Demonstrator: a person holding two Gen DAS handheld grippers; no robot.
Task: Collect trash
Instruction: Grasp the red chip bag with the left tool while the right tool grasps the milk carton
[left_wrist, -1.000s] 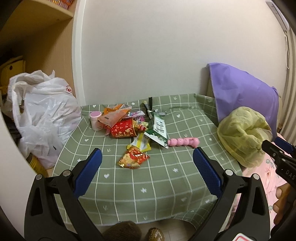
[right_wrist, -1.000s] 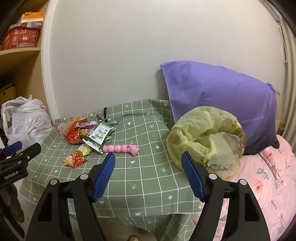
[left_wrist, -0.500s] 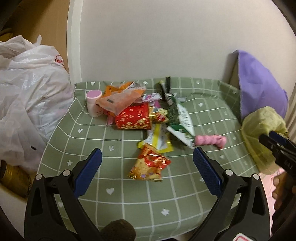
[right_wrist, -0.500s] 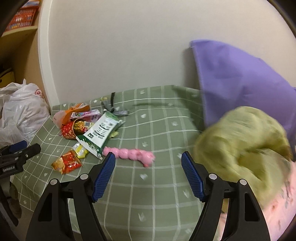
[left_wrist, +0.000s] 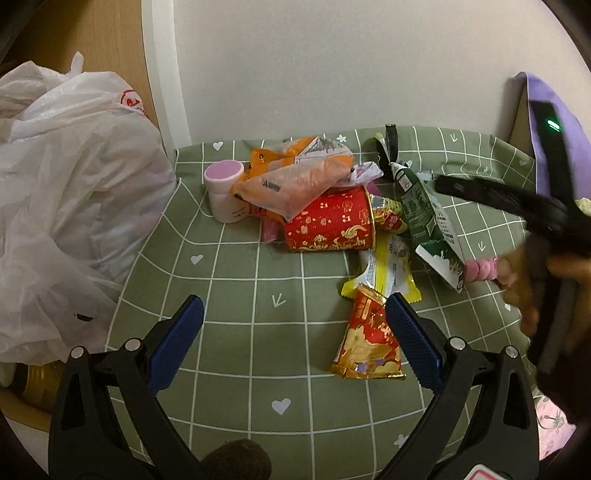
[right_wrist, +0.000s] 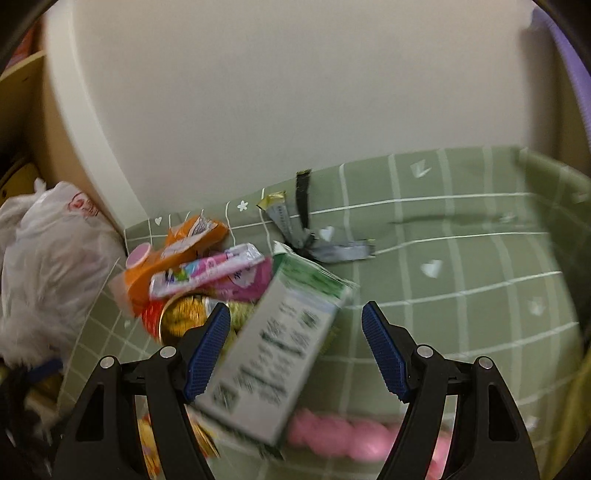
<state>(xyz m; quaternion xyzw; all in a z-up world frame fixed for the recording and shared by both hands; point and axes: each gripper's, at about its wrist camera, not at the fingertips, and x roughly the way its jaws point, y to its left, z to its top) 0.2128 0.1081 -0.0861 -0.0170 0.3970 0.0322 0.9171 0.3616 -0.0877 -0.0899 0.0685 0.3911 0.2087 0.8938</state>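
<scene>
A pile of trash lies on the green checked cloth (left_wrist: 236, 295): a red paper cup (left_wrist: 332, 221) on its side, an orange bag (left_wrist: 295, 177), a green-white pouch (left_wrist: 428, 221), a yellow wrapper (left_wrist: 388, 273) and a red-gold snack packet (left_wrist: 369, 343). My left gripper (left_wrist: 295, 343) hovers open over the cloth, its right finger just beside the snack packet. My right gripper (right_wrist: 295, 350) is open just above the green-white pouch (right_wrist: 280, 354), which sits between its fingers, nearer the left one. The view is blurred.
A full white plastic bag (left_wrist: 66, 192) bulges at the cloth's left edge. A pink-lidded jar (left_wrist: 225, 192) stands behind the pile, and a pink beaded piece (right_wrist: 332, 435) lies under the right gripper. Grey wrapper strips (right_wrist: 325, 247) lie near the wall. A purple pillow (left_wrist: 554, 122) is far right.
Both grippers have moved forward and down toward the trash pile. The right one swung left, away from the yellow bag and pillow, to over the green-white pouch. Both stayed open.
</scene>
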